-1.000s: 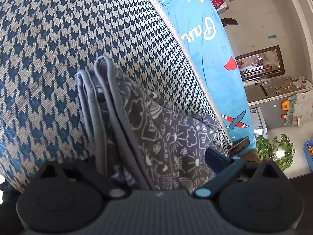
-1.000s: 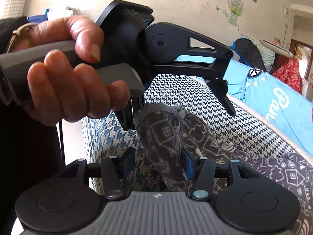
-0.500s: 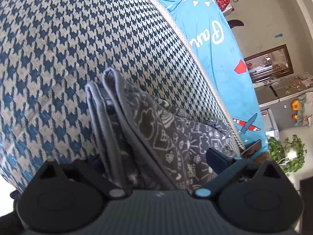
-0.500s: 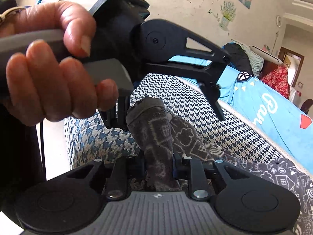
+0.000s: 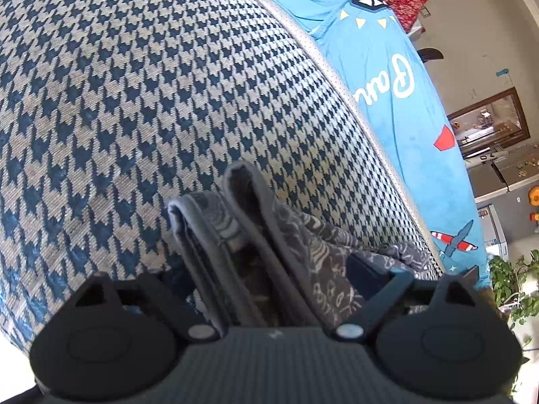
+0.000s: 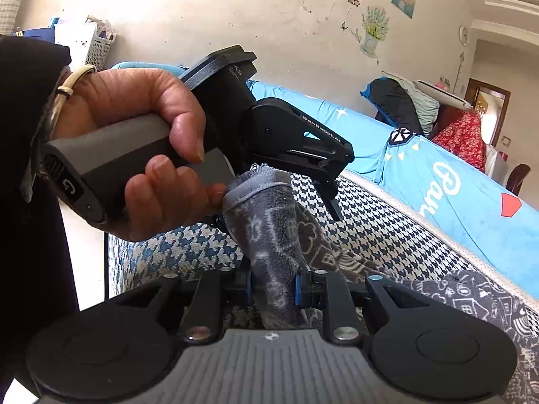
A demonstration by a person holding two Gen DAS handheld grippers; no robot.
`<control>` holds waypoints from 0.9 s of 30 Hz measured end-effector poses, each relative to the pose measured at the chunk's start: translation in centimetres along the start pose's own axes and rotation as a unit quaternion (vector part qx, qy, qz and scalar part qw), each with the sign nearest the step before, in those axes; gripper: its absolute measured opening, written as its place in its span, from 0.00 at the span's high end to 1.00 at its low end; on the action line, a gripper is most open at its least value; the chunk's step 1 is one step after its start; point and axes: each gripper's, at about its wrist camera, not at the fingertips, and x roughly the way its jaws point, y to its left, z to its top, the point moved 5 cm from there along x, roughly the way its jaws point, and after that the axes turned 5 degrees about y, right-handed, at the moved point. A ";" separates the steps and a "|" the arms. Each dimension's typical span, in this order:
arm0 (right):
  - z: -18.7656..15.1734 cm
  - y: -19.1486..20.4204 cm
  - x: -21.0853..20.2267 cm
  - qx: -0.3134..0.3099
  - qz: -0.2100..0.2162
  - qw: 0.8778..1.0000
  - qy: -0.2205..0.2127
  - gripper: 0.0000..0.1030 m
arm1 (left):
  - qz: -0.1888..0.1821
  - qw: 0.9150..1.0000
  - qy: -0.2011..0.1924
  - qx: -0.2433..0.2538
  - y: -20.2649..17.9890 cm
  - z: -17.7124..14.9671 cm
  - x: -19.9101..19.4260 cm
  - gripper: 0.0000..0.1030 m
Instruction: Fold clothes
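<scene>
Grey doodle-print garment [image 6: 276,235] stands bunched (banded hem on top).

Fuzzy fleece garment [image 6: 276,235] — coarse woven houndstooth cover [image 5: 134,101] — matt plastic tongs [image 6: 273,286]

Garment [image 5: 303,252]: dark grey, white doodle print, plain grey hem. Cushion [image 5: 151,101]: navy and beige houndstooth. Sheet [image 5: 404,107]: bright blue, white lettering.

Your left gripper [image 5: 269,269] is closing its fingers [image 5: 362,269] around 2 upright folds of grey printed garment [image 5: 293,245] on the houndstooth cushion [image 5: 151,84].
</scene>
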 end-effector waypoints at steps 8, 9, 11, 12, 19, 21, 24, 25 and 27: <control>0.1 -0.5 -1.1 -0.015 -0.017 1.000 -0.015 0.80 | -0.006 0.998 -0.047 0.038 -2.5 -1.2 -0.2 0.70; 0.0 -0.6 -1.4 -0.019 -0.022 0.999 -0.019 0.80 | -0.011 0.997 -0.057 0.041 -2.9 -1.4 -0.4 0.72; 0.0 -0.9 -1.8 -0.022 -0.031 0.999 -0.024 0.80 | -0.020 0.996 -0.073 0.045 -3.7 -1.8 -0.6 0.73; 0.0 -1.1 -2.0 -0.022 -0.035 0.999 -0.027 0.80 | -0.027 0.995 -0.079 0.045 -4.0 -2.0 -0.8 0.74; -0.1 -3.0 -3.9 -0.031 -0.077 0.995 -0.051 0.80 | -0.064 0.988 -0.127 0.057 -6.8 -3.1 -1.4 0.74; -0.1 -3.8 -4.4 -0.029 -0.087 0.994 -0.056 0.80 | -0.067 0.987 -0.134 0.057 -7.9 -3.3 -1.3 0.74; 0.0 -5.2 -5.2 -0.028 -0.107 0.992 -0.066 0.81 | -0.069 0.986 -0.139 0.058 -10.1 -3.4 -1.0 0.74; 0.0 -5.7 -5.5 -0.027 -0.113 0.991 -0.069 0.81 | -0.069 0.986 -0.140 0.061 -10.9 -3.4 -0.8 0.74; 0.1 -7.1 -6.1 -0.017 -0.127 0.989 -0.076 0.81 | -0.067 0.985 -0.140 0.075 -12.9 -3.5 -0.4 0.74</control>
